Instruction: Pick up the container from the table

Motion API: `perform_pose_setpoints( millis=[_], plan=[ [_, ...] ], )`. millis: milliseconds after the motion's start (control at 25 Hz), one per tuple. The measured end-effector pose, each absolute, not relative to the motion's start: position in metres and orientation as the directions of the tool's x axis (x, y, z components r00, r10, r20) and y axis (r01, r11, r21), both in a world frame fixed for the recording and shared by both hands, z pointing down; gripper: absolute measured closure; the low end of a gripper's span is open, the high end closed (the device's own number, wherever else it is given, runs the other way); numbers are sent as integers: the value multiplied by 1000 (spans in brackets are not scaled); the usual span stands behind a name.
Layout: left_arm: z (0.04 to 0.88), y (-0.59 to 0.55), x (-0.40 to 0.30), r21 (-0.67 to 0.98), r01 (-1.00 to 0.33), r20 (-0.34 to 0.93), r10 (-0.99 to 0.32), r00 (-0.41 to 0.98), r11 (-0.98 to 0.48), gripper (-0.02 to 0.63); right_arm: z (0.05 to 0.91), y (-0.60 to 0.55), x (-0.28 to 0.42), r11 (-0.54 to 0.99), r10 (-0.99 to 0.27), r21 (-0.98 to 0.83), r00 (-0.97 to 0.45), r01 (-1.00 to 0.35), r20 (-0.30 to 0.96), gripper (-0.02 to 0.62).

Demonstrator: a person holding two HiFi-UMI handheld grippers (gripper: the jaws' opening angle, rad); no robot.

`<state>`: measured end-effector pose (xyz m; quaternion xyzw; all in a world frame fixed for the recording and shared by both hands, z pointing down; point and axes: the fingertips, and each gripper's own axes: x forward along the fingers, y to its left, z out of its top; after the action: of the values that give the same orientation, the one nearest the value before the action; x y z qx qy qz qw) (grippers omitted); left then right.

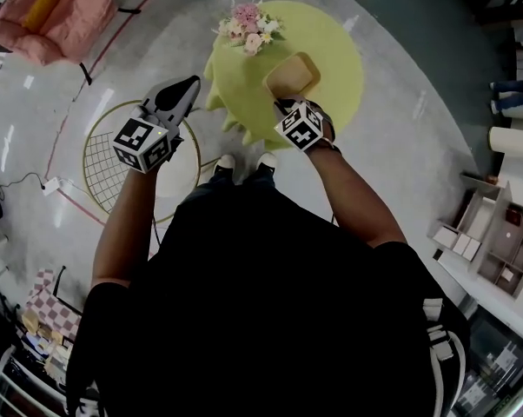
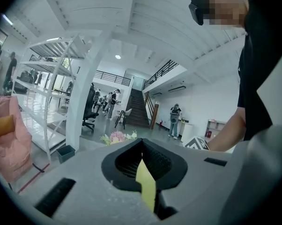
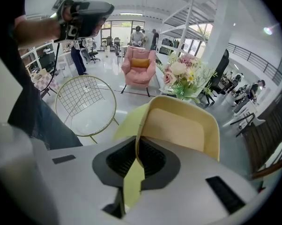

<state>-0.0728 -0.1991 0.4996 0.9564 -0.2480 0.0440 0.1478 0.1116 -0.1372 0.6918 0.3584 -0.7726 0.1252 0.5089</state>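
Observation:
The container [image 1: 292, 75] is a shallow pale-yellow tray with rounded corners, held above the round table [image 1: 335, 76] with its yellow-green cloth. My right gripper [image 1: 285, 102] is shut on the near rim. In the right gripper view the container [image 3: 183, 128] tilts up beyond the jaws, its thin wall pinched between the pads of the right gripper [image 3: 137, 142]. My left gripper [image 1: 188, 85] hangs to the left of the table, nothing in it, jaw tips together. In its own view the left gripper [image 2: 141, 142] points out level across the room.
A bunch of pink and white flowers [image 1: 248, 26] stands at the table's far edge. A round wire-grid side table [image 1: 114, 159] sits under the left gripper. A pink armchair [image 1: 53, 11] is at the far left. Shelving [image 1: 496, 241] lines the right side.

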Motion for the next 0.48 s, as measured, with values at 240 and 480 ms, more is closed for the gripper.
perform_pose_setpoints(
  millis=[240, 480],
  plan=[
    [495, -203, -65, 263, -470, 151, -445, 883, -843, 589, 674, -131, 113, 712, -427, 167, -231, -682, 874, 574],
    [491, -202, -58, 263, -434, 144, -409, 901, -862, 589, 640, -132, 121, 677, -460, 175, -226, -715, 859, 574]
  ],
)
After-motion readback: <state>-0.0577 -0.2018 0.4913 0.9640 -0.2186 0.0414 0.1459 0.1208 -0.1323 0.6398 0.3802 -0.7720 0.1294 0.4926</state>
